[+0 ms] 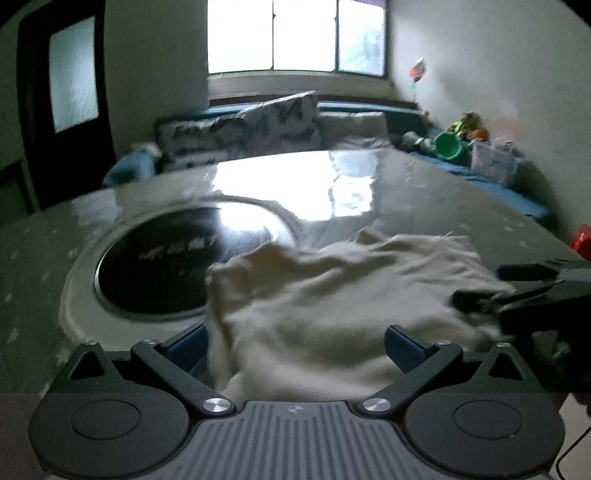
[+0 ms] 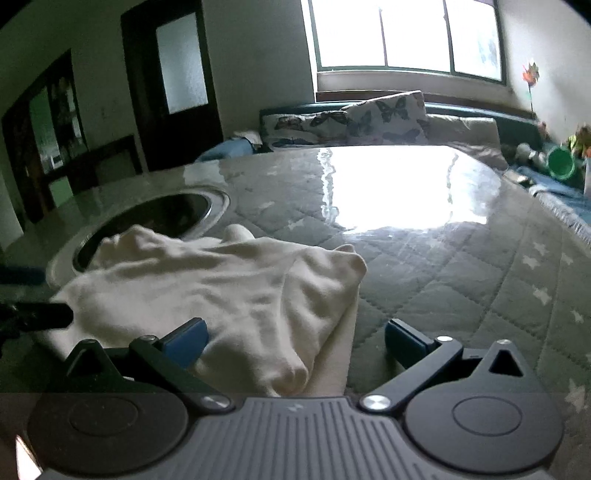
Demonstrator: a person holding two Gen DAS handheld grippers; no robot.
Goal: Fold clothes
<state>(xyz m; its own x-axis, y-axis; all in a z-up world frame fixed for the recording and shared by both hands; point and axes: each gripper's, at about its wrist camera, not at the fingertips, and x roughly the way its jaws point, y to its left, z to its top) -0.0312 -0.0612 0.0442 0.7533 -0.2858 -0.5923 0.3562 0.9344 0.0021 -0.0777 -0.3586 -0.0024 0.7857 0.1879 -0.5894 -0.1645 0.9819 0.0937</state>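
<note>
Daylight from a wide window (image 2: 406, 33) at the top of the frame is glaring off a glossy quilted table (image 2: 461, 266) that is filling the middle of both views. At its centre is lying the cream garment (image 2: 221, 288), rumpled and partly doubled over itself, its far edge touching the rim of a round black inset hob (image 1: 166, 258) at the left of the left wrist view.

The left gripper (image 1: 295, 343) is sitting low at the garment's near edge with its blue fingers (image 1: 188, 343) standing well apart, cloth lying between them but not pinched. The right gripper (image 2: 295, 339) is likewise spread wide at the bottom of its frame; its left finger is lying just beside the cloth while the other is hanging over bare quilting, past the folded corner (image 2: 288, 373). Neither is gripping anything.

The step in hand looks like taking hold of the near hem for the next fold. Doing it well is probably calling for both grippers sliding forward until a single layer of hem is sitting deep between the pads, closing together, then lifting evenly so the wrinkles are pulling flat rather than bunching.

Beyond the table, butterfly-print cushions (image 2: 369, 114) are leaning along a bench, and a green bucket (image 1: 448, 146) is lying among toys at the right.
</note>
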